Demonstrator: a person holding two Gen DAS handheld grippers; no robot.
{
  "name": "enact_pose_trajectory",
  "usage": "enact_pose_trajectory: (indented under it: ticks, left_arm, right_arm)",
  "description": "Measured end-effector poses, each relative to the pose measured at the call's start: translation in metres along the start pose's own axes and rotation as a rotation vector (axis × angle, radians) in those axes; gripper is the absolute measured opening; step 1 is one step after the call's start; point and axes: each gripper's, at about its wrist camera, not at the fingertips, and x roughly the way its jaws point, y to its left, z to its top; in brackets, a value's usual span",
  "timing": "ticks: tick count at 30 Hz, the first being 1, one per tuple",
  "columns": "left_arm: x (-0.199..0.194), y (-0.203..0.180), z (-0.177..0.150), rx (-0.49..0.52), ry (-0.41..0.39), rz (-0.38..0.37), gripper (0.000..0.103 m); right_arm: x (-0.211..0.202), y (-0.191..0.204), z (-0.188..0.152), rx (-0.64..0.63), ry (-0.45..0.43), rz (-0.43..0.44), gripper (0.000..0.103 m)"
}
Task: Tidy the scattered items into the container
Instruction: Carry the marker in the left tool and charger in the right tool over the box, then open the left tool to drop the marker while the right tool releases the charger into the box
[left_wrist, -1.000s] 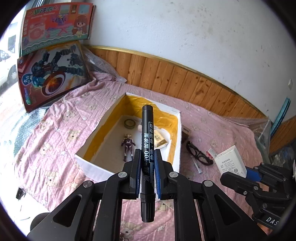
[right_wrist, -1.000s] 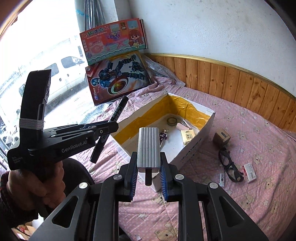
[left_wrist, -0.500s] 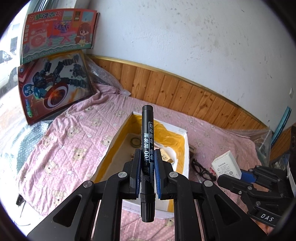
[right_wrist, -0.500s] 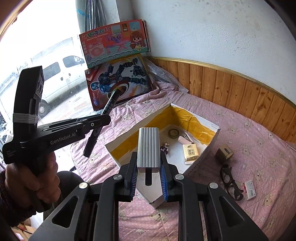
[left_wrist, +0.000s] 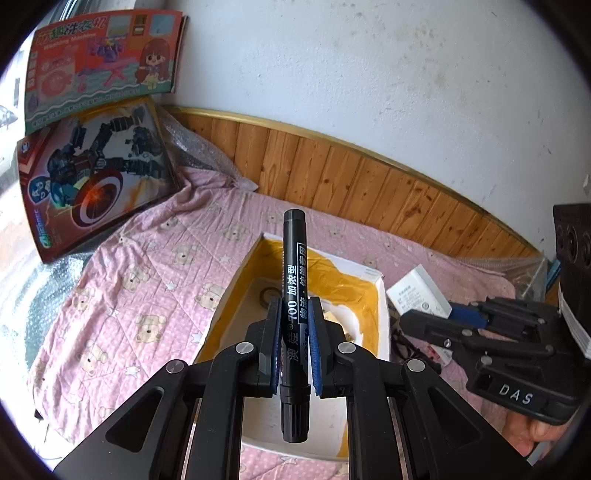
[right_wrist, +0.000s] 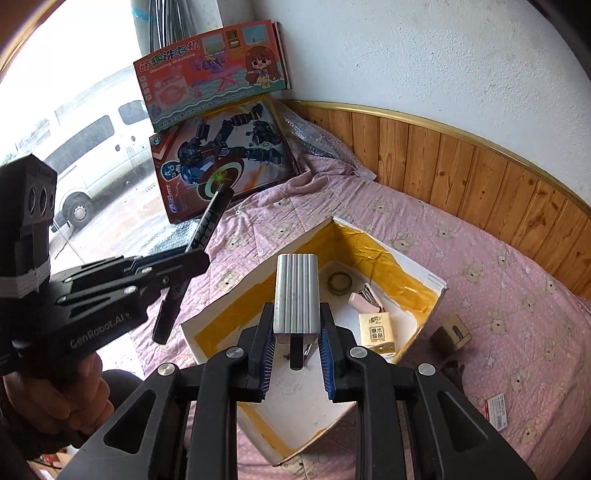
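My left gripper (left_wrist: 293, 339) is shut on a black marker (left_wrist: 293, 280), held upright above the near end of the white box with yellow-taped walls (left_wrist: 376, 306). It also shows in the right wrist view (right_wrist: 192, 266), left of the box (right_wrist: 424, 291). My right gripper (right_wrist: 295, 332) is shut on a ribbed silver block (right_wrist: 295, 291) above the box's near side; from the left wrist view that block looks white with a label (left_wrist: 417, 295). In the box lie a tape roll (right_wrist: 339, 282), a pink stapler (right_wrist: 364, 301) and a tissue pack (right_wrist: 380, 330).
A pink bear-print quilt (right_wrist: 498, 295) covers the bed. A small brown box (right_wrist: 452, 334), black glasses (right_wrist: 452, 369) and a small red-and-white packet (right_wrist: 496, 406) lie right of the box. Two toy boxes (left_wrist: 96, 177) lean at the back left. Wood panelling (left_wrist: 369, 184) runs behind.
Both grippers have risen and tipped back from the box with their loads still held. The box now sits lower and smaller in both views.
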Motion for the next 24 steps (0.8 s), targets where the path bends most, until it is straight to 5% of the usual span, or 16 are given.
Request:
enact_pose_trajectory:
  ticks: [11,24]
  left_arm:
    - [0.070,0.011,-0.010,0.037,0.206,0.023,0.013]
    - [0.127,0.007,-0.019,0.235,0.391,0.052,0.013]
  right_arm:
    - [0.073,-0.024,0.026,0.018,0.141,0.001,0.023]
    - [0.152,-0.040,-0.002,0.031,0.379,0.040,0.023]
